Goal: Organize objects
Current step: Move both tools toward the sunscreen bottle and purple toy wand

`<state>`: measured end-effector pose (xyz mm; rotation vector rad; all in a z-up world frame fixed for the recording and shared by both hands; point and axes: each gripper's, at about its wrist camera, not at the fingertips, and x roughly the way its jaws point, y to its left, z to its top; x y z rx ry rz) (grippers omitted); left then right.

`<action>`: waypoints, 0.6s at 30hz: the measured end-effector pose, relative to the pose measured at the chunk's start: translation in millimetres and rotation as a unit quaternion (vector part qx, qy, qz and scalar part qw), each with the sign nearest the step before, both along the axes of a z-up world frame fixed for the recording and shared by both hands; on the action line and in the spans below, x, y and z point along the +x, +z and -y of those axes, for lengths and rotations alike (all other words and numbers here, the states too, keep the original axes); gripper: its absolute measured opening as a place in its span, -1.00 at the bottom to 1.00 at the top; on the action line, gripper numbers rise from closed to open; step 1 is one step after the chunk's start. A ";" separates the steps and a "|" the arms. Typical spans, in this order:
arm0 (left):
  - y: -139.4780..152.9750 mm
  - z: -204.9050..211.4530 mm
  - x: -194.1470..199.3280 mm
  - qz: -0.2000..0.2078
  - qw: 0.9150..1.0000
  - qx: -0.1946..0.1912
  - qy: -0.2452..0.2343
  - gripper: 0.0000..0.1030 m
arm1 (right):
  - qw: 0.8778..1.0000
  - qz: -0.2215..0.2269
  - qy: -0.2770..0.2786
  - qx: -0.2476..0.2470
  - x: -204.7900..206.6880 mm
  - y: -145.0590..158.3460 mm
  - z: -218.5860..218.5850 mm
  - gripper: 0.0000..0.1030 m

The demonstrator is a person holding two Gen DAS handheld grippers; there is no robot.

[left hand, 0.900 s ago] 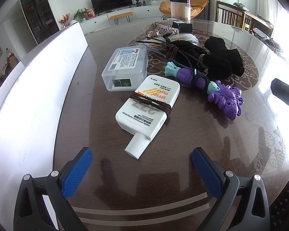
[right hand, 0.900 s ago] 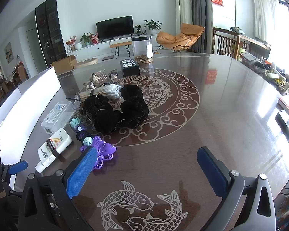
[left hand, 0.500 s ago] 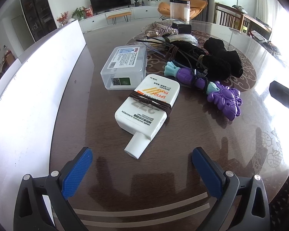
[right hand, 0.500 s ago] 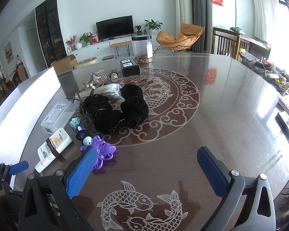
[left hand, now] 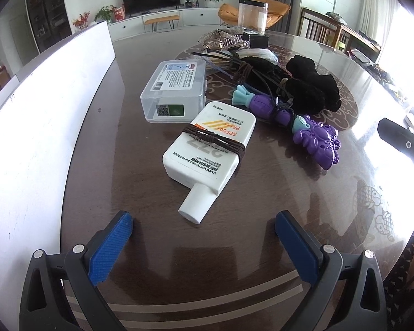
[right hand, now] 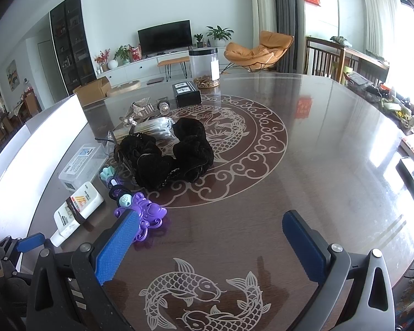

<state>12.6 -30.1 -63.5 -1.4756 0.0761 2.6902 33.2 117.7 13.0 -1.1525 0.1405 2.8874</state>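
Both jaws spread apart and empty, the left hand-held gripper (left hand: 202,230) hovers just near of the white sunscreen bottle (left hand: 210,149) lying on the bench (left hand: 151,193). The right hand-held gripper (right hand: 209,237) hovers near the purple toy (right hand: 146,216), with black cloth bundles (right hand: 174,154) farther off.

Left gripper nudges forward and swings; objects undisturbed.
In the left wrist view the white flat sunscreen bottle (left hand: 211,150) sits slightly lower and more central between the open blue-padded left gripper (left hand: 204,222) fingers; right wrist view unchanged.
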 end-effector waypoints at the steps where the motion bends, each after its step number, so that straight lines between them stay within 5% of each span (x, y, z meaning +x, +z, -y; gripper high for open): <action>1: -0.1 0.1 0.6 -0.001 1.000 0.000 -0.005 1.00 | 1.000 0.001 0.000 0.000 -0.1 0.0 -0.3 1.00; 18: -1.4 6.1 12.8 0.007 0.999 0.001 -0.046 1.00 | 1.000 0.004 0.001 -0.002 -2.1 -3.0 0.8 1.00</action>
